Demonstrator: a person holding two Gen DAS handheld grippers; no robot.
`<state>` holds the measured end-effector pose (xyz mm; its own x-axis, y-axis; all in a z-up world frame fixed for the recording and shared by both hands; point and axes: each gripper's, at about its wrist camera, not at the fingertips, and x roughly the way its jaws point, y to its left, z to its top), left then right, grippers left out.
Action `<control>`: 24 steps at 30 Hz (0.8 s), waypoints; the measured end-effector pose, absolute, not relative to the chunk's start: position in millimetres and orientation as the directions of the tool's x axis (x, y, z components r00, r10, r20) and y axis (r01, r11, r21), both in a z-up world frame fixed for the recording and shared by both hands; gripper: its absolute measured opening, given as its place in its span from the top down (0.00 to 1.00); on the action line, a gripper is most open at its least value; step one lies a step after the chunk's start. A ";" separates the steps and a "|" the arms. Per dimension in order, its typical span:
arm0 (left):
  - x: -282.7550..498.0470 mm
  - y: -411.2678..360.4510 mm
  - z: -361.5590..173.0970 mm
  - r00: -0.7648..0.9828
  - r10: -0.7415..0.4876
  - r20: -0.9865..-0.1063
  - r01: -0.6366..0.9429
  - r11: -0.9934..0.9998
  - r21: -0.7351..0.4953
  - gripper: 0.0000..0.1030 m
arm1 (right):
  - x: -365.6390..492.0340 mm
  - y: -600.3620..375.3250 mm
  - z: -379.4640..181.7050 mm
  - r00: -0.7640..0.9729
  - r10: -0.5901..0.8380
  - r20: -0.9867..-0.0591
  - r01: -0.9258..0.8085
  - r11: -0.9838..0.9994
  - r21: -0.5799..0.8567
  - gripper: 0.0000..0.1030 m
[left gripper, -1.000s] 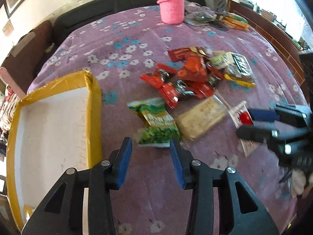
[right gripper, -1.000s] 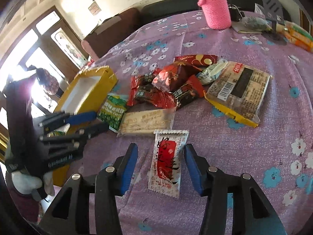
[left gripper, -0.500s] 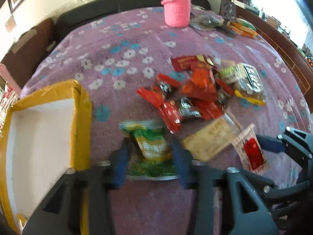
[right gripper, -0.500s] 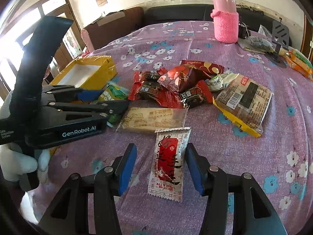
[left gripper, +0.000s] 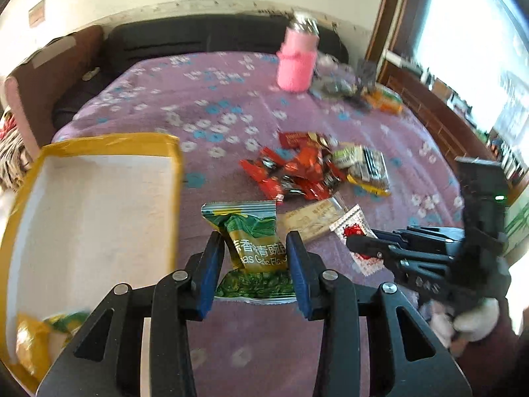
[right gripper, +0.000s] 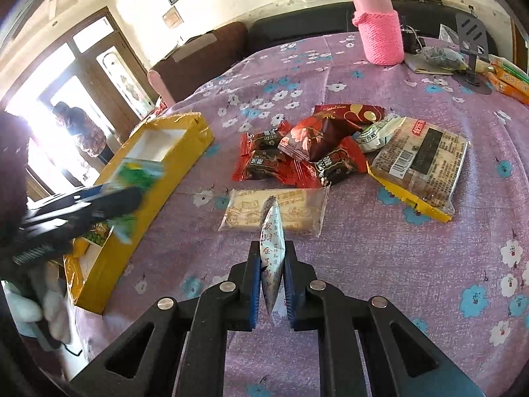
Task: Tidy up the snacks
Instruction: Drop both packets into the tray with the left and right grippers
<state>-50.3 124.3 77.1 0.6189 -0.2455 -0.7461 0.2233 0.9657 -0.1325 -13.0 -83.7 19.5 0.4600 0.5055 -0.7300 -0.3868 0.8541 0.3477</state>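
Observation:
My left gripper (left gripper: 254, 264) is shut on a green pea-snack packet (left gripper: 254, 248) and holds it above the purple cloth, right of the yellow box (left gripper: 92, 205). In the right wrist view the same packet (right gripper: 139, 178) hangs by the box (right gripper: 155, 178). My right gripper (right gripper: 271, 268) is shut on a white and red sachet (right gripper: 272, 248), held edge-on and lifted; it also shows in the left wrist view (left gripper: 355, 235). A pile of red snack packets (right gripper: 297, 152), a clear cracker pack (right gripper: 274, 211) and a brown-and-yellow pack (right gripper: 420, 162) lie on the table.
A pink knitted bottle (right gripper: 380, 26) stands at the table's far side, with a phone stand (right gripper: 469, 43) and orange packs (right gripper: 509, 79) at the far right. A snack packet (left gripper: 33, 334) lies in the box's near corner. A sofa lies beyond the table.
Both grippers have closed on their packets and lifted them: the left took the green packet, the right took the white and red sachet, which now stands edge-on.

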 end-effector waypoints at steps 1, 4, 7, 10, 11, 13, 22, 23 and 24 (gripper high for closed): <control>-55.1 136.3 83.0 0.632 -0.242 -0.736 0.208 0.968 -0.140 0.64 | -15.2 -83.7 20.8 0.466 0.507 -0.725 -0.386 0.854 0.349 0.88; -67.1 176.3 97.0 0.672 -0.198 -0.714 0.148 0.980 -0.133 0.64 | -20.0 -80.6 28.0 0.475 0.506 -0.720 -0.374 0.857 0.356 0.88; -71.9 221.3 104.4 0.694 -0.135 -0.707 0.076 0.990 -0.115 0.64 | -26.4 -75.9 44.3 0.459 0.556 -0.692 -0.368 0.829 0.422 0.88; -69.6 261.9 102.3 0.694 -0.085 -0.715 0.013 0.994 -0.106 0.64 | -31.0 -48.9 67.4 0.439 0.587 -0.680 -0.407 0.805 0.433 0.88; -67.9 272.8 100.4 0.691 -0.070 -0.720 -0.005 0.995 -0.102 0.64 | -31.6 -37.5 73.7 0.425 0.599 -0.679 -0.421 0.795 0.437 0.88; -61.6 294.4 92.0 0.678 -0.043 -0.734 -0.038 0.995 -0.094 0.64 | -30.5 -6.8 84.8 0.384 0.626 -0.678 -0.455 0.768 0.451 0.88; -34.9 342.2 53.8 0.617 -0.027 -0.787 -0.096 0.989 -0.109 0.64 | -9.6 142.6 71.2 0.238 0.617 -0.750 -0.550 0.722 0.420 0.88; -34.9 343.6 51.7 0.614 -0.031 -0.788 -0.094 0.989 -0.112 0.64 | -7.5 153.9 67.4 0.233 0.608 -0.759 -0.554 0.724 0.410 0.88; -35.1 345.2 49.7 0.614 -0.034 -0.789 -0.093 0.989 -0.115 0.64 | -5.8 164.8 62.8 0.225 0.600 -0.767 -0.558 0.725 0.403 0.88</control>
<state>-35.1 345.2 49.7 0.6136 -0.0337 -0.7889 -0.0930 0.9890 -0.1146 -5.9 164.8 62.8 0.2254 0.6003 -0.7673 -0.5580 0.7252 0.4034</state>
